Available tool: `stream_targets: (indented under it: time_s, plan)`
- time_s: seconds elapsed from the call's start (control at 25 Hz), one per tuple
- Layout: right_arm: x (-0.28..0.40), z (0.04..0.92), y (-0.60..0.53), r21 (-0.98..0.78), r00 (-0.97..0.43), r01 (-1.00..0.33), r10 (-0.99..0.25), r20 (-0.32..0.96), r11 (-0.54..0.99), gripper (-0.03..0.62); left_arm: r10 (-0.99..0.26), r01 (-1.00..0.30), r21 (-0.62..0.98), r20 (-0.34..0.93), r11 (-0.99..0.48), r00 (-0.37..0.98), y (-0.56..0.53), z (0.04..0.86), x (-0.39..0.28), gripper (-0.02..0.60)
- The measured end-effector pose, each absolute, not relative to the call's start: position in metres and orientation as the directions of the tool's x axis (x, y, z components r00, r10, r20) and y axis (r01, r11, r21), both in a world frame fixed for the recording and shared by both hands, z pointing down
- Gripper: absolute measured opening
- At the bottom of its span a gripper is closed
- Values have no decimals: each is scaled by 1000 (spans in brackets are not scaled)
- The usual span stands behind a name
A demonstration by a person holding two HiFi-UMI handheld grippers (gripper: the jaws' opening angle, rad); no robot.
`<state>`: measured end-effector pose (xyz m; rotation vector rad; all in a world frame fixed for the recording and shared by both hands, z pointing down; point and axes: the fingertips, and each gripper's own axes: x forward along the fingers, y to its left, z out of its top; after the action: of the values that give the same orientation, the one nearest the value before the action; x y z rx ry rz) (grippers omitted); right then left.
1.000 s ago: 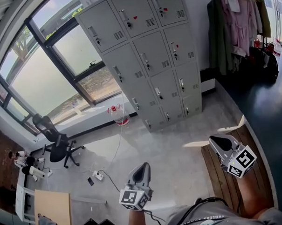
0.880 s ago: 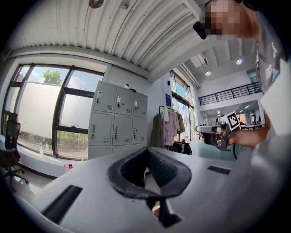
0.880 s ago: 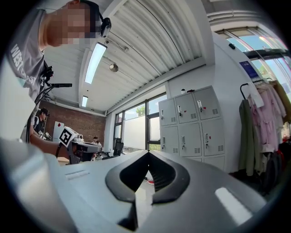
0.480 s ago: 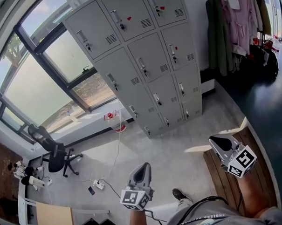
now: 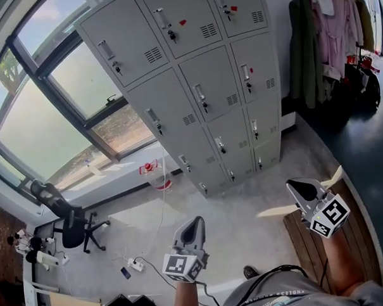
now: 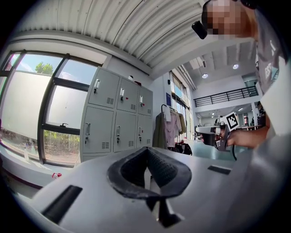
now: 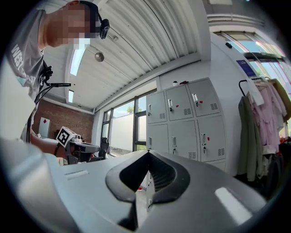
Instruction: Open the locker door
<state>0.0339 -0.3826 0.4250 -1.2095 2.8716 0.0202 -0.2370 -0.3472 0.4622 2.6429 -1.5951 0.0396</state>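
The grey locker block (image 5: 201,85) stands against the wall ahead, several doors in three columns, all closed, each with a small handle and lock. In the head view my left gripper (image 5: 196,220) is low at centre and my right gripper (image 5: 293,184) at the lower right. Both are well short of the lockers, over the floor. Each is shut with nothing between its jaws. The left gripper view shows the lockers (image 6: 116,123) far beyond the shut left gripper (image 6: 146,150). The right gripper view shows the lockers (image 7: 182,123) beyond the shut right gripper (image 7: 148,152).
Large windows (image 5: 50,104) run along the left wall, with a black office chair (image 5: 64,218) below them. A power strip and cable (image 5: 136,266) lie on the floor. Clothes hang on a rack (image 5: 325,29) right of the lockers. A wooden platform (image 5: 315,239) lies under my right arm.
The lockers have come nearer and larger in the head view as the person walks toward them. Both grippers stay shut and keep the same place in the view.
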Motion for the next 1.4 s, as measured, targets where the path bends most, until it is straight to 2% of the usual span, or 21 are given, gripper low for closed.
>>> stream_targets:
  time_s: [0.44, 0.76, 1.04, 1.4]
  plan:
    - [-20, 434, -496, -4, -702, -713, -713, -4, 702, -6, -880, -883, 71, 71, -465, 469, -469, 487, -284, 6]
    - [-34, 452, -599, -23, -749, -662, -663, -4, 749, -6, -904, -905, 42, 35, -424, 425, -565, 504, -297, 8]
    - [-42, 465, -670, -41, -775, -632, -632, 17, 774, -6, -919, -922, 46, 70, -385, 388, -638, 547, -306, 8]
    - [-65, 475, -735, -31, -755, -655, -656, 1, 755, -6, -924, -924, 98, 70, -370, 377, -705, 584, -330, 8]
